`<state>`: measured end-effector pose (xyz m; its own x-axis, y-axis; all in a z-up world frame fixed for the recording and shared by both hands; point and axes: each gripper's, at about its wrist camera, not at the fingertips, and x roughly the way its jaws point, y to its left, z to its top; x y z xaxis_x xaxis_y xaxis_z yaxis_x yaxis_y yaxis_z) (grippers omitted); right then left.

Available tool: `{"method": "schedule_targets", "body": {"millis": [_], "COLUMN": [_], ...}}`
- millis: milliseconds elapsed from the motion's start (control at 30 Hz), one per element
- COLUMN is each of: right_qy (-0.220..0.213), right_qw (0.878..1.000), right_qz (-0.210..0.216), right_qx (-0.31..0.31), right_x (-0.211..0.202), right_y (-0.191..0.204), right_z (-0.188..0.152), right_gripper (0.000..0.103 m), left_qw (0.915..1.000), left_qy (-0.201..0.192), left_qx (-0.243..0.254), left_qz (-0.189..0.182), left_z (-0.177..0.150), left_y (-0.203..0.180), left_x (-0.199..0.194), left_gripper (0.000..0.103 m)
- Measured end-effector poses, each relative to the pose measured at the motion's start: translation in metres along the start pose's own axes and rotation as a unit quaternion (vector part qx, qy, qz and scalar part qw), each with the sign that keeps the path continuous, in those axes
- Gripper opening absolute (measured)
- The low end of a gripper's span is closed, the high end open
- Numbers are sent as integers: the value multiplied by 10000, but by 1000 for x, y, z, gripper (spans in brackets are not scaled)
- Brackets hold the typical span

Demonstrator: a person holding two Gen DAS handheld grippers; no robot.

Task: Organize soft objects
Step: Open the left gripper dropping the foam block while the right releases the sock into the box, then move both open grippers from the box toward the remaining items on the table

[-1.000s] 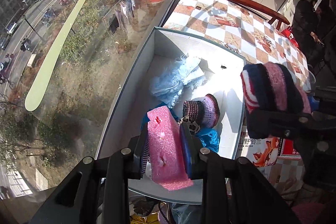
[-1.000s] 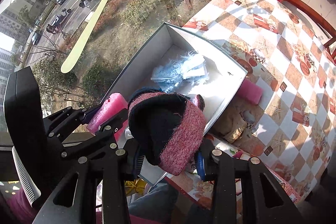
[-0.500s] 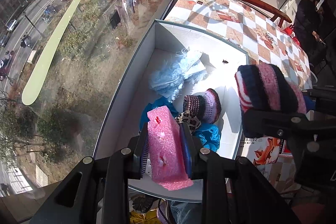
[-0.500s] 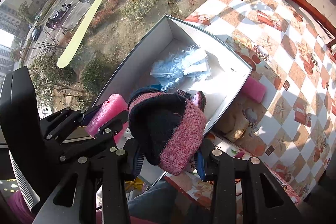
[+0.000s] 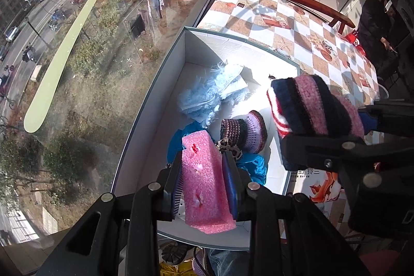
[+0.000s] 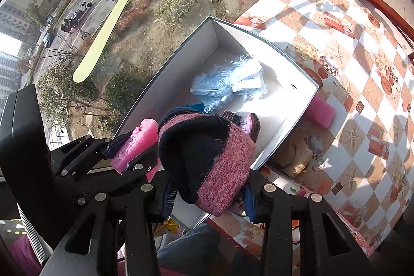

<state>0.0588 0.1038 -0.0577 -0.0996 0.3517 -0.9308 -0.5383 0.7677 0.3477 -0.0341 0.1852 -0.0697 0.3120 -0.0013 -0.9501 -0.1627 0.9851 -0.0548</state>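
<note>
left gripper (image 5: 204, 183): pointing down over the near end of the box, jaws easing apart, pink foam (image 5: 205, 185) standing between the pads, both pads look to be touching its sides yet

right gripper (image 6: 209, 194): also aimed down, over the box's near right corner, jaws easing apart too, knit hat (image 6: 207, 159) bulging up between them; pads mostly buried under the wool, so hard to say how much grip is left, looks held tho

foam: pink block, upright between the left pads, a couple of little red nicks on the face, bottom end poking below the pads

hat: navy and pink stripes, bit of red and white at the brim, seen from the left cam just right of the left gripper

box (image 5: 145, 126): white inside, dark rim, right under both grippers, long side hard against the window glass

in the box: fluffy pale blue thing (image 5: 207, 95) further out beyond the left tips, small purple knit hat (image 5: 244, 131) just ahead of them, crumpled blue cloth (image 5: 253, 164) right behind the foam, leopard-print scrap touching it

outside the box: second pink foam roll (image 6: 319, 111) on the table against the box's far right corner, beyond the right gripper

table (image 6: 349, 48): checkered cloth, orange and white
</note>
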Motion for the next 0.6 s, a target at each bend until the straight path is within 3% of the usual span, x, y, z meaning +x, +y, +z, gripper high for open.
{"method": "schedule_targets", "body": {"millis": [33, 67, 100, 133, 200, 300, 367, 533, 600], "right_qy": [15, 18, -38, -87, -49, 86, 114, 741, 1067], "right_qw": [10000, 10000, 10000, 9999, 9997, 9988, 9987, 9908, 9849], "right_qz": [7, 32, 52, 6, 100, 230, 92, -686, -750], "right_qx": [15, 34, 74, 105, 230, 423, 484, 896, 1137], "right_x": [0, -1, -3, -6, -10, -23, -36, -32, -12], "right_y": [-1, -2, -5, -8, -17, -38, -58, -128, -155], "right_z": [1, 2, 2, 2, 3, 5, 8, 17, 15], "right_gripper": [49, 66, 76, 86, 87, 87, 103, 103, 103], "left_qw": [10000, 10000, 9997, 9994, 9991, 9986, 9980, 9982, 9983], "left_qy": [-29, -47, -123, -195, -277, -330, -346, -355, -311], "left_qx": [9, -12, -92, -133, -107, -101, -130, -92, -107], "left_qz": [-30, -82, -190, -272, -309, -408, -519, -465, -480], "left_z": [0, -1, -1, -2, 0, 2, 4, 6, 6], "left_y": [-1, -1, 0, 0, -2, -5, -7, -20, -25], "left_x": [-1, -2, -5, -7, -10, -13, -14, -18, -18], "left_gripper": [66, 77, 89, 91, 100, 103, 103, 103, 103]}}
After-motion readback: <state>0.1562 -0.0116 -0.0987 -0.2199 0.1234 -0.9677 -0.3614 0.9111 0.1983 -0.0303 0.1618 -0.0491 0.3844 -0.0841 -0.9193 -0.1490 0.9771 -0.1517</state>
